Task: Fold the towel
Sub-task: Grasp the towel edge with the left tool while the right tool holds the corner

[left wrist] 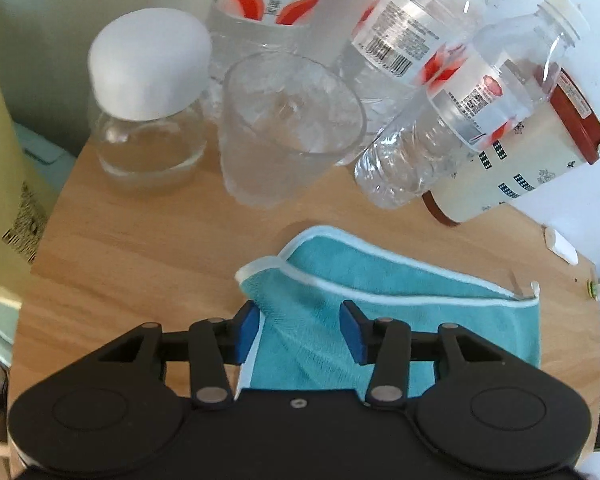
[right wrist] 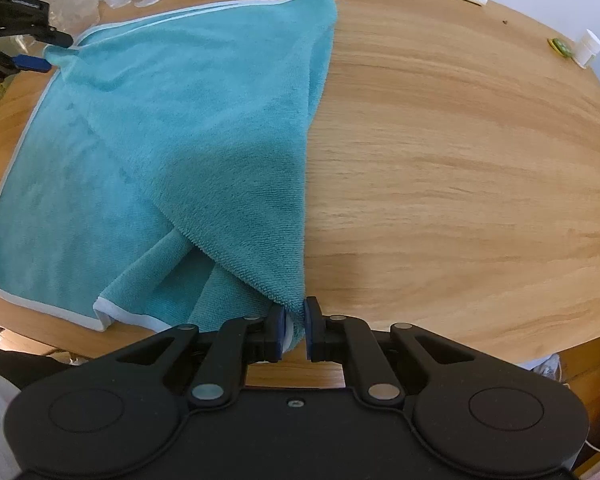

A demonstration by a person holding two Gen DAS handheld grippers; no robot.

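Two grippers work our teal towel [right wrist: 172, 128] on the wooden table [right wrist: 460, 160]. Our right gripper [right wrist: 294, 326] has its pads nearly closed, pinching a gathered towel corner between them, with the cloth spreading ahead and to its left. Our left gripper [left wrist: 300, 330] stands wide apart, towel lying between its blue pads [left wrist: 249, 326] without being clamped. Beyond it stand a glass tumbler [left wrist: 288, 128], a white-lidded jar [left wrist: 148, 100] and water bottles [left wrist: 452, 120].
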